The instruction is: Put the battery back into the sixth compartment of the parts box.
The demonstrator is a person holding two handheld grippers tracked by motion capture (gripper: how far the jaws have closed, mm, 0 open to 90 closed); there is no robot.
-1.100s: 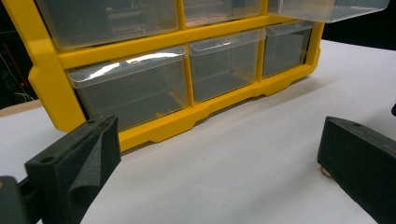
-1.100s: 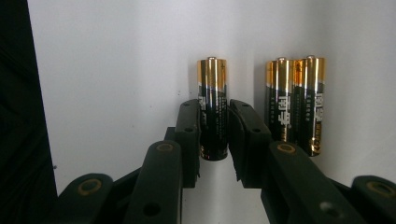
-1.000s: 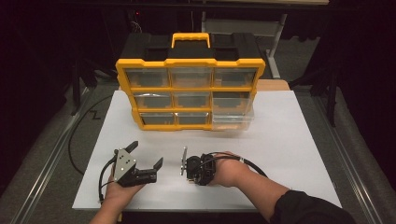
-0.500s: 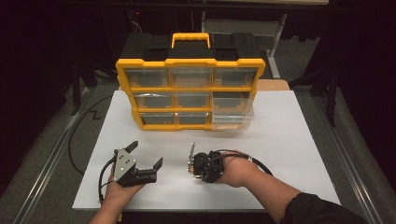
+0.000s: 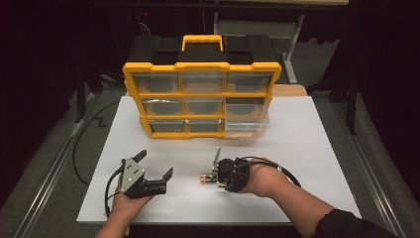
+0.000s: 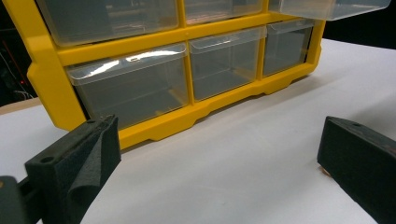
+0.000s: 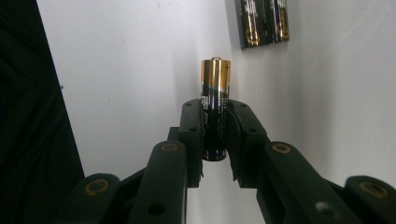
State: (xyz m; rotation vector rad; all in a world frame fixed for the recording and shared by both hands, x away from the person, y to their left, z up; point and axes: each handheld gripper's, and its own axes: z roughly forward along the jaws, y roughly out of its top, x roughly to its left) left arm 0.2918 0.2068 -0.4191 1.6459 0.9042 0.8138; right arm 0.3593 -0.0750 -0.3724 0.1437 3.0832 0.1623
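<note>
Battery gripped in the right tongs, drawer cabinet waiting farther off

Nearest the person, the right tongs [image 7: 215, 140] are clamping narrowly on a battery [image 7: 215, 105], its gold end sticking out past the jaw tips and its body pressed between the pads; two more batteries [image 7: 262, 21] are lying on the white desk [image 5: 307, 148] just beyond those tips. Beside them, the left tongs [image 5: 156, 171] are standing wide apart with nothing between them, resting low over the desk. Well ahead of both tongs, the yellow drawer cabinet [image 5: 202, 94] is sitting with its lower right drawer [image 5: 246, 128] pulled out. Judging from this, the pick-up is done, while carrying the battery to the open drawer, and the two spare batteries, are likely still to come.
</note>
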